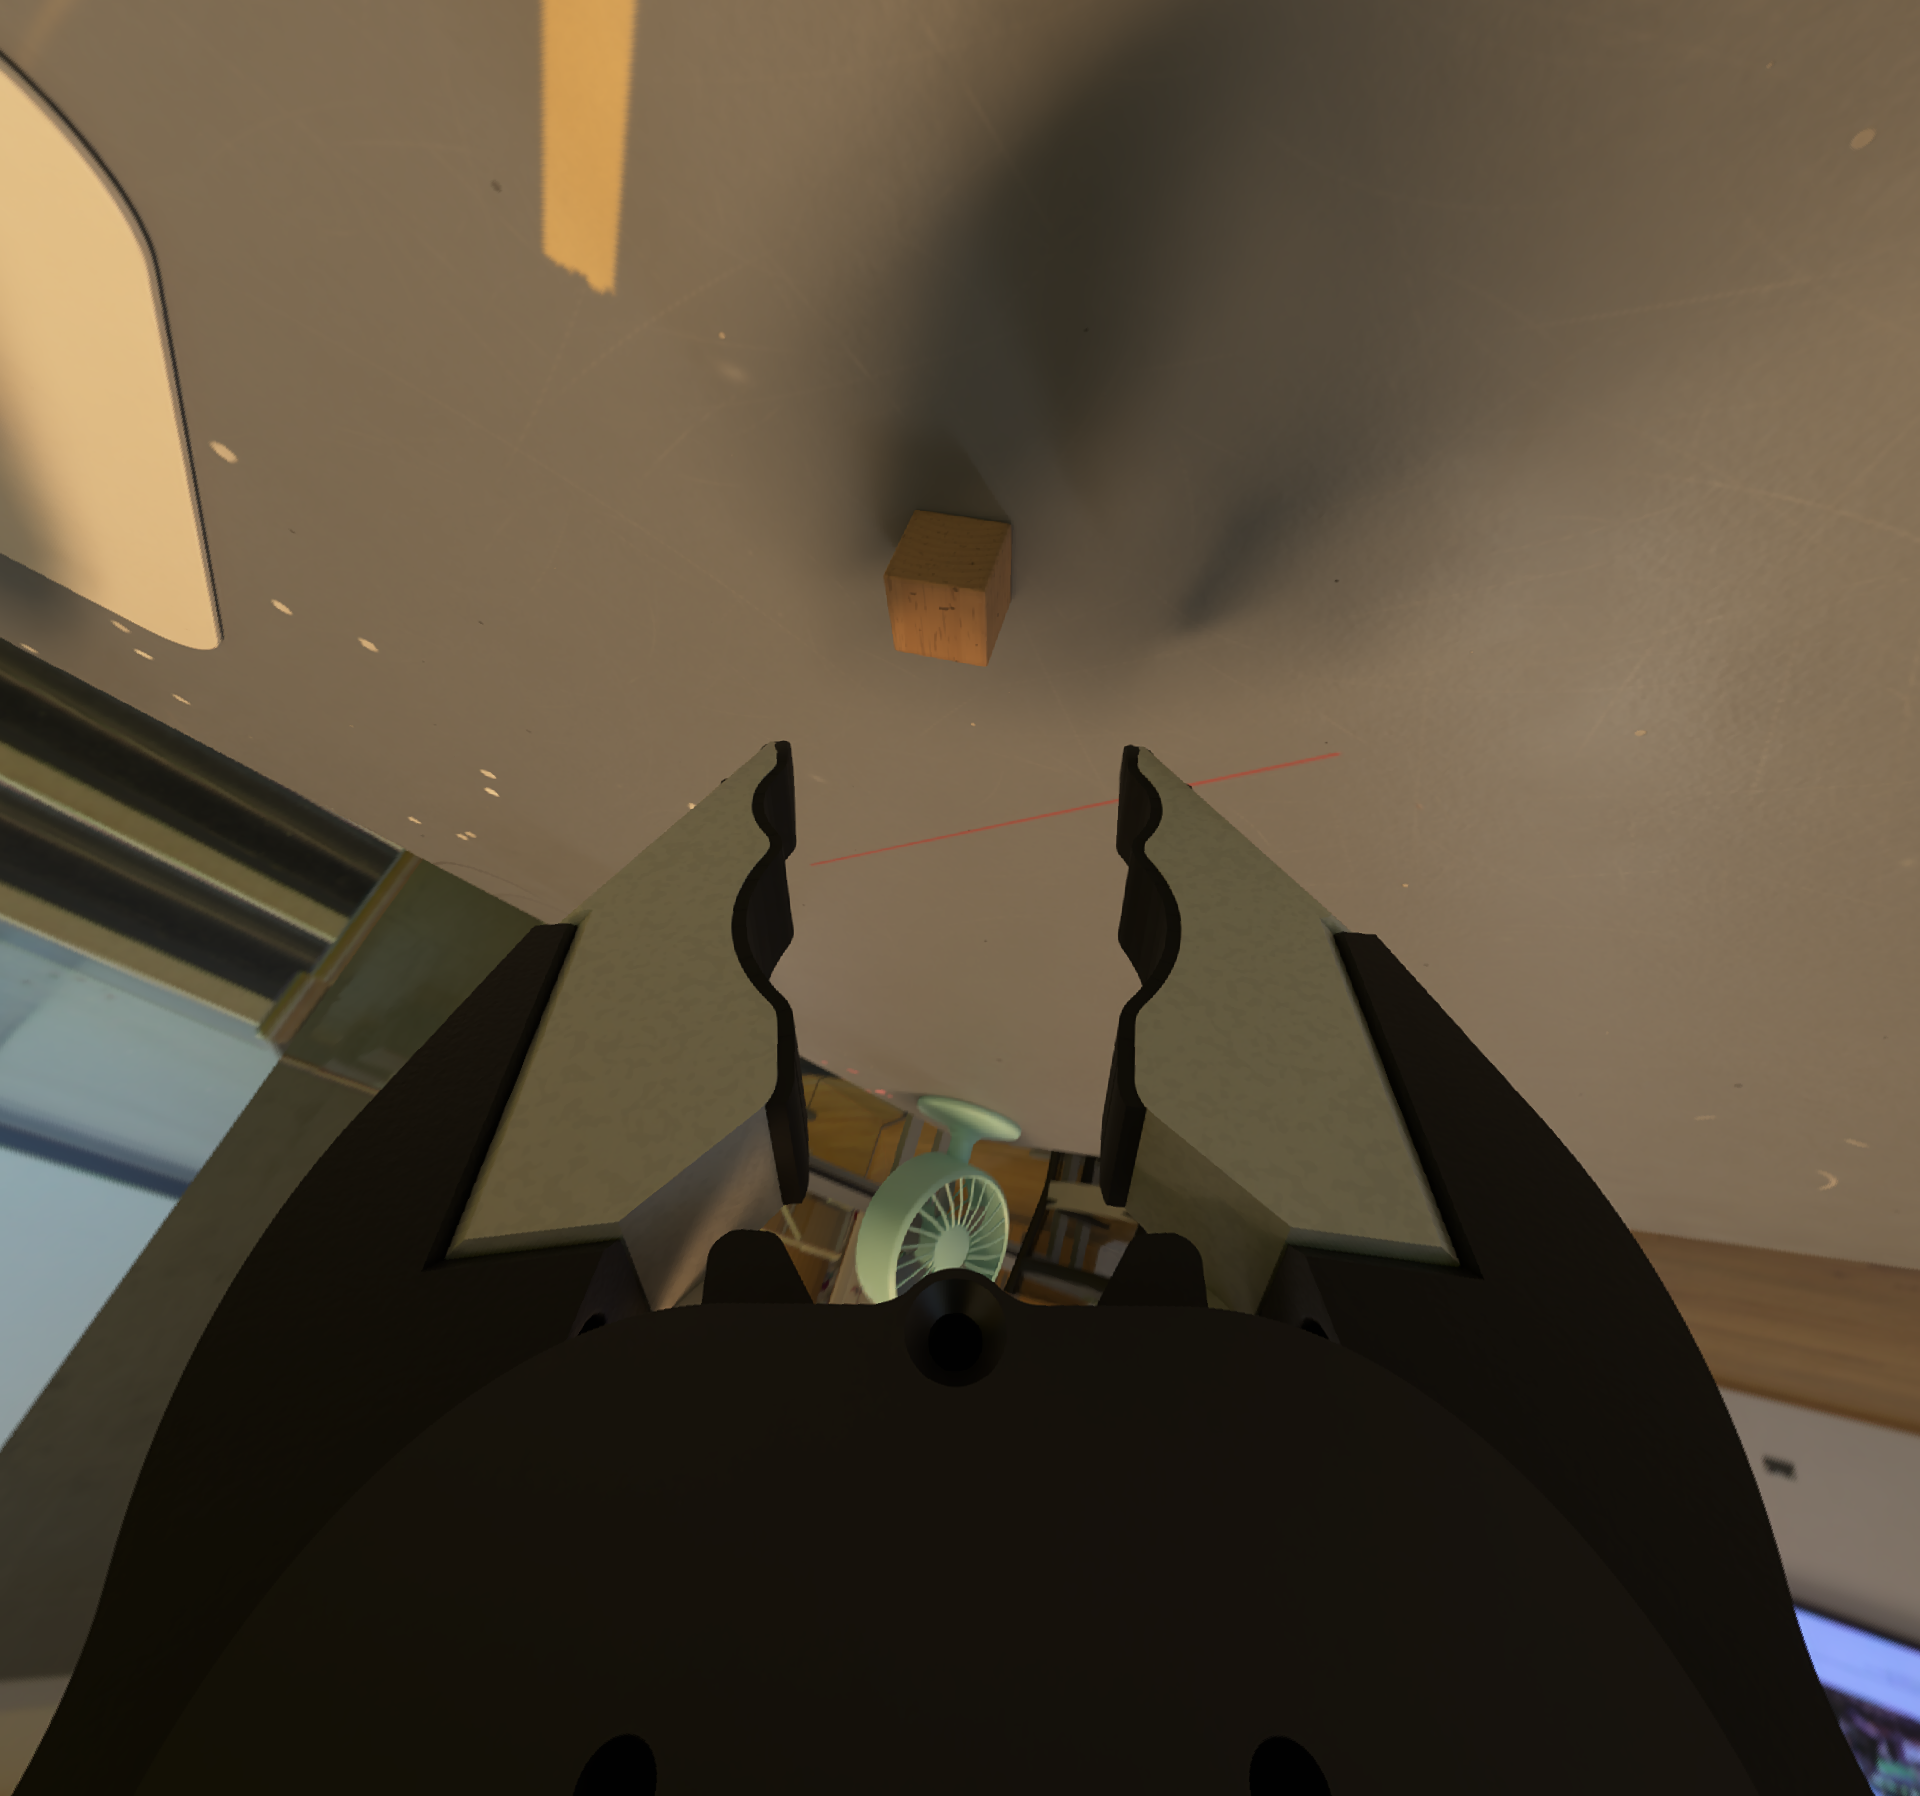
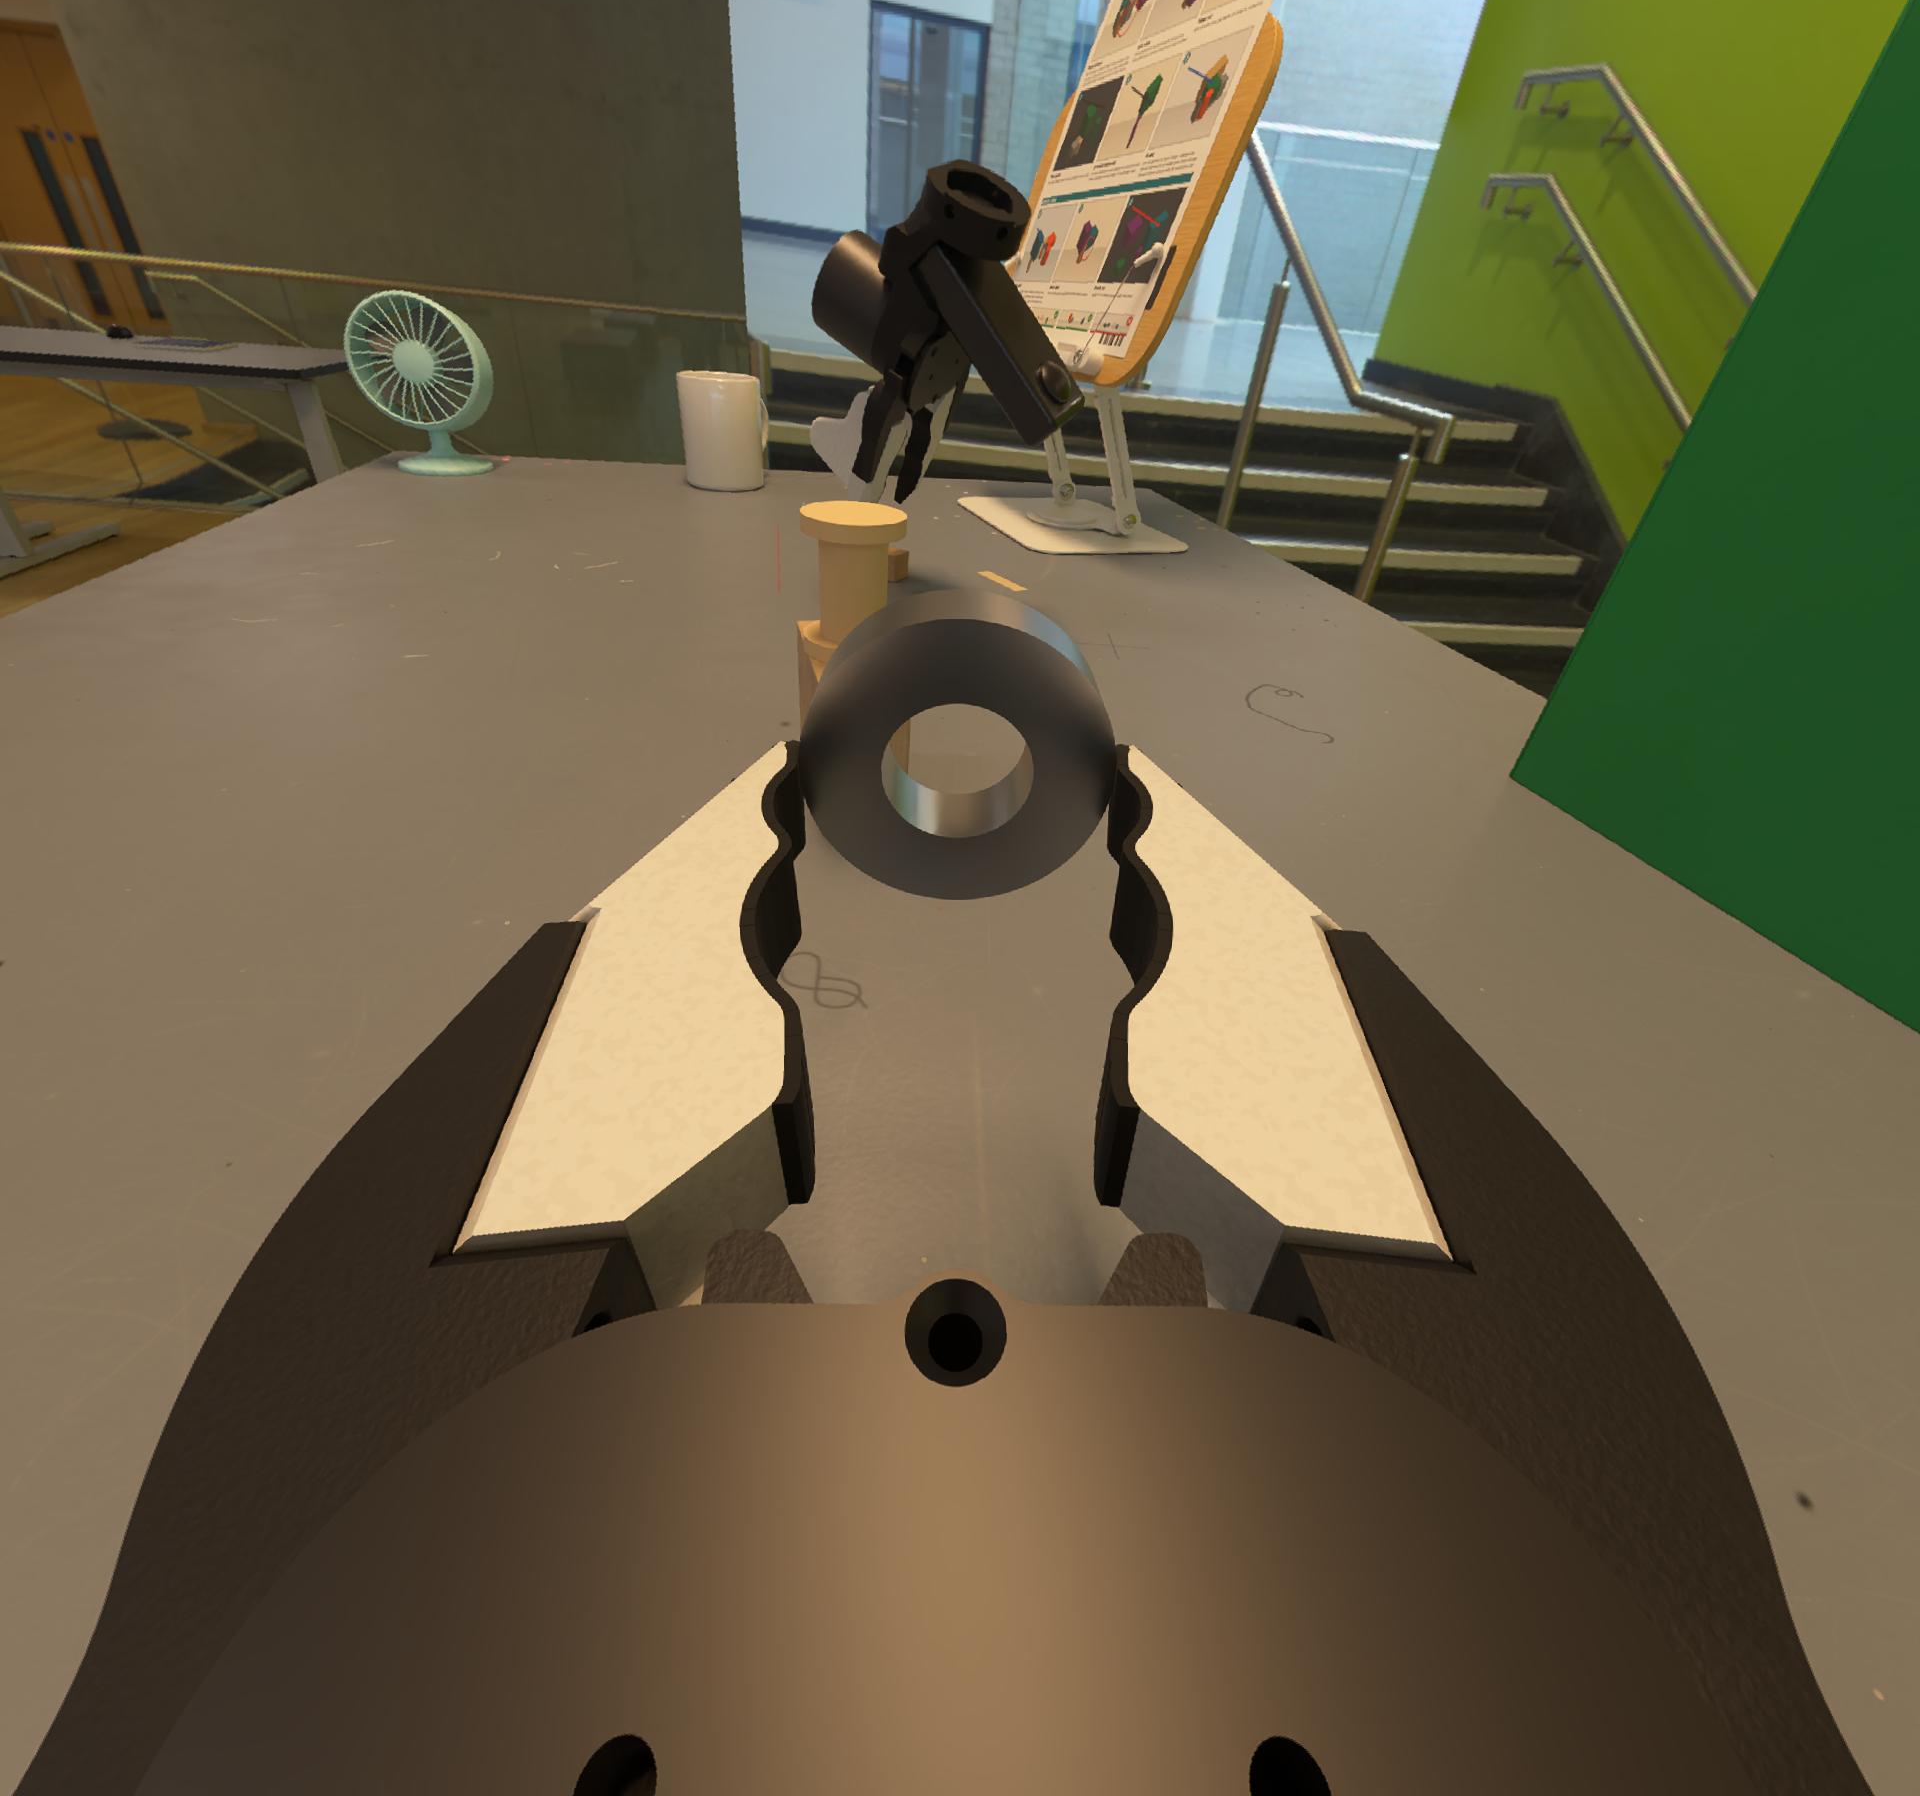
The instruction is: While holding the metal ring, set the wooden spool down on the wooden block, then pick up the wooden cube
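Note:
The wooden cube [image 1: 948, 593] lies on the grey table, just ahead of my left gripper [image 1: 956, 759], which is open and empty and points down at it. My right gripper [image 2: 956, 770] is shut on the dark metal ring [image 2: 831, 790] and holds it above the table with its hole facing the camera. Behind the ring the wooden spool [image 2: 852, 567] stands upright. Its base and the wooden block [image 2: 808, 671] under it are mostly hidden by the ring. A corner of the cube [image 2: 900, 562] shows beside the spool, below the left gripper [image 2: 896, 473].
A mint desk fan [image 2: 421, 375], a white mug [image 2: 722, 432] and a poster board on a stand [image 2: 1143, 136] are at the table's far edge. A green panel [image 2: 1766, 603] stands at the right. An orange tape strip [image 1: 587, 84] lies beyond the cube.

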You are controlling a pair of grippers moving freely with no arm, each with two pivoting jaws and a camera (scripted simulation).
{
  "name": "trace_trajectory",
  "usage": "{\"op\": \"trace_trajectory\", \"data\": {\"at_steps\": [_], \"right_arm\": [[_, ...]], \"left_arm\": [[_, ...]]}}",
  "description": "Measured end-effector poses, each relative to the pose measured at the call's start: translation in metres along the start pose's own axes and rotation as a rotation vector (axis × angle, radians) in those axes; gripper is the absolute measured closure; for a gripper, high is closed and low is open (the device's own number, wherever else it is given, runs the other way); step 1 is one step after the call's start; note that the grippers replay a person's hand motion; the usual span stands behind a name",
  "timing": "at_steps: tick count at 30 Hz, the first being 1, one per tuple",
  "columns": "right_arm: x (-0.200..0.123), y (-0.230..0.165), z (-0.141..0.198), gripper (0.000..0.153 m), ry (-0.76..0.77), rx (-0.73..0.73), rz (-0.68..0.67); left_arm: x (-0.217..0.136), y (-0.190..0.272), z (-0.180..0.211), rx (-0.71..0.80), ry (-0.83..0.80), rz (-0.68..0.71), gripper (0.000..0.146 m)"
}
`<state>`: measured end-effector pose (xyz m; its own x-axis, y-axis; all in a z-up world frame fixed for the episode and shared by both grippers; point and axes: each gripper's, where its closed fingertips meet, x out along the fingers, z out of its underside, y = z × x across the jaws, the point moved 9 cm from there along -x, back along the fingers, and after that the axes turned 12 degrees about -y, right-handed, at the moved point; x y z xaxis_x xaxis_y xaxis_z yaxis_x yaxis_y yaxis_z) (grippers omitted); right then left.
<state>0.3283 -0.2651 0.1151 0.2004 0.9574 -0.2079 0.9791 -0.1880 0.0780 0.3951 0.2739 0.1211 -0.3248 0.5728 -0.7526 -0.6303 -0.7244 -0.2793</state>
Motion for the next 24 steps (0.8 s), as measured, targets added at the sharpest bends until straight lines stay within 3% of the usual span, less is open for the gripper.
{"op": "trace_trajectory", "data": {"at_steps": [11,19,22,24], "right_arm": [[0.000,-0.001,0.000,0.094,-0.003,-0.016,-0.004],[0.001,-0.002,0.000,0.094,-0.009,-0.024,-0.006],[0.001,-0.002,0.000,0.094,-0.010,-0.024,-0.006],[0.001,-0.002,0.000,0.094,-0.010,-0.023,-0.006]], "left_arm": [[0.011,-0.001,-0.023,0.060,-0.216,0.042,0.093],[0.020,-0.009,-0.032,0.031,-0.256,0.087,0.098],[0.024,-0.011,-0.034,0.038,-0.244,0.110,0.106],[0.024,-0.013,-0.035,0.036,-0.227,0.118,0.122]]}}
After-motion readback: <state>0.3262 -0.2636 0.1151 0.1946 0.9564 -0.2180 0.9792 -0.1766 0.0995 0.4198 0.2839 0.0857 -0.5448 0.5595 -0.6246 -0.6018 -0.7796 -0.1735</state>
